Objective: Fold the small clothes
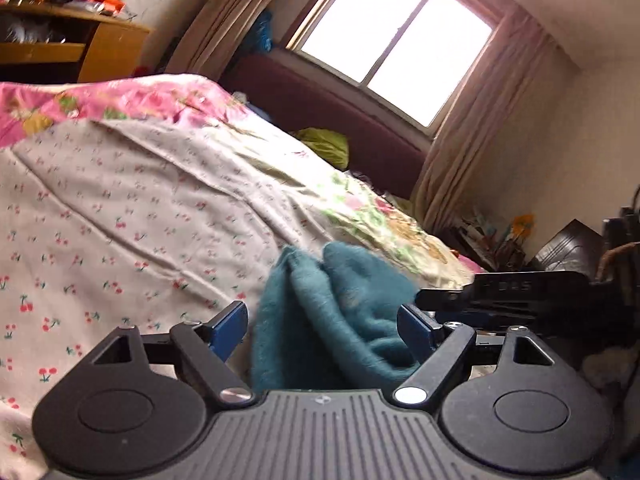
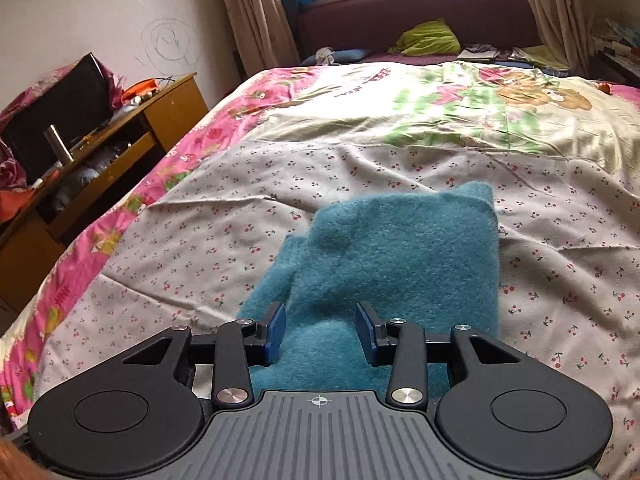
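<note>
A fuzzy teal garment (image 2: 400, 240) lies folded on the cherry-print sheet (image 2: 280, 160) of the bed. My right gripper (image 2: 320, 328) hovers over its near edge, jaws open, the blue pads (image 2: 276, 332) apart with teal cloth showing between and below them. In the left wrist view the same garment (image 1: 312, 280) rises in soft folds just ahead of my left gripper (image 1: 322, 320). Its jaws stand wide open to either side of the cloth, and no pad squeezes it. The dark body of the right gripper (image 1: 440, 298) reaches in from the right edge of that view.
A wooden desk (image 2: 160, 112) with a dark monitor (image 2: 60, 108) stands left of the bed. A maroon headboard (image 2: 400, 16) with a green pillow (image 2: 428, 38) lies under the window (image 1: 400, 40). Cluttered shelves (image 1: 500, 240) sit at the far right.
</note>
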### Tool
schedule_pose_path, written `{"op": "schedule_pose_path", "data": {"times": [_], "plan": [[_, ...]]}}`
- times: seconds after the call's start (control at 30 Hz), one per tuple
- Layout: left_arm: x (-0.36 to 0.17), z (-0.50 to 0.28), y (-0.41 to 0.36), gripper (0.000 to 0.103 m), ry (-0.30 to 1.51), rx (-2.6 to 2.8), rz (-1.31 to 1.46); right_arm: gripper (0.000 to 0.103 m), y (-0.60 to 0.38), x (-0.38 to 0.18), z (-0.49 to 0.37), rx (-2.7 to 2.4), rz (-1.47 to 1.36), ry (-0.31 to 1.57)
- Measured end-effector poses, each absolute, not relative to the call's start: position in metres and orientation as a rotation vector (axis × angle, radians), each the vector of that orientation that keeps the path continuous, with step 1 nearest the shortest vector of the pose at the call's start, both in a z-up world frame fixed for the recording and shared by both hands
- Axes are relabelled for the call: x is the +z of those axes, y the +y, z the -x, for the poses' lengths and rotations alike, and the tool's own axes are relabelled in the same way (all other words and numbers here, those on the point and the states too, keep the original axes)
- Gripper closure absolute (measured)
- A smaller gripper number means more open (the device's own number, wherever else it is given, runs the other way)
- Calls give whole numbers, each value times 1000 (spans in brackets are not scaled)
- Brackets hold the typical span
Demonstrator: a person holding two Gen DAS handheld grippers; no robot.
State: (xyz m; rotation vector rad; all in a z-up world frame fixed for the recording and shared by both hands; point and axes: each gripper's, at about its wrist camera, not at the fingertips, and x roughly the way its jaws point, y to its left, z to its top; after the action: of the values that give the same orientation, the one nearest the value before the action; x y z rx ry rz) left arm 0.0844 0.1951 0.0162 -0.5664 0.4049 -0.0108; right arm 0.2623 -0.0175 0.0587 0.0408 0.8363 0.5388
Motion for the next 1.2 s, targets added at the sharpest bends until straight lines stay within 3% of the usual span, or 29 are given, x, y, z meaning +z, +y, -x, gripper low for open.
{"op": "schedule_pose_path", "data": {"times": [0.33, 0.53, 0.67, 0.93, 1.07, 1.1, 1.17, 1.2], "plan": [[29, -141, 124, 11, 465, -191, 340, 59, 8, 64, -303, 609, 93, 896], [-31, -155, 137, 30, 731, -95, 401, 59, 61, 31, -314, 610, 196, 964], [-30, -152, 139, 31, 704, -107, 430, 59, 87, 7, -314, 539, 343, 963], [-25, -144, 133, 30, 647, -110, 370, 86, 69, 9, -316, 481, 336, 939], [-14, -130, 129, 30, 561, -97, 321, 89, 54, 28, -308, 495, 249, 899], [-13, -129, 128, 32, 555, -101, 318, 89, 48, 34, -306, 499, 219, 890], [-12, -129, 129, 56, 560, -129, 346, 89, 38, 48, -302, 504, 157, 865], [-11, -128, 132, 57, 555, -137, 371, 89, 33, 58, -299, 509, 128, 847]]}}
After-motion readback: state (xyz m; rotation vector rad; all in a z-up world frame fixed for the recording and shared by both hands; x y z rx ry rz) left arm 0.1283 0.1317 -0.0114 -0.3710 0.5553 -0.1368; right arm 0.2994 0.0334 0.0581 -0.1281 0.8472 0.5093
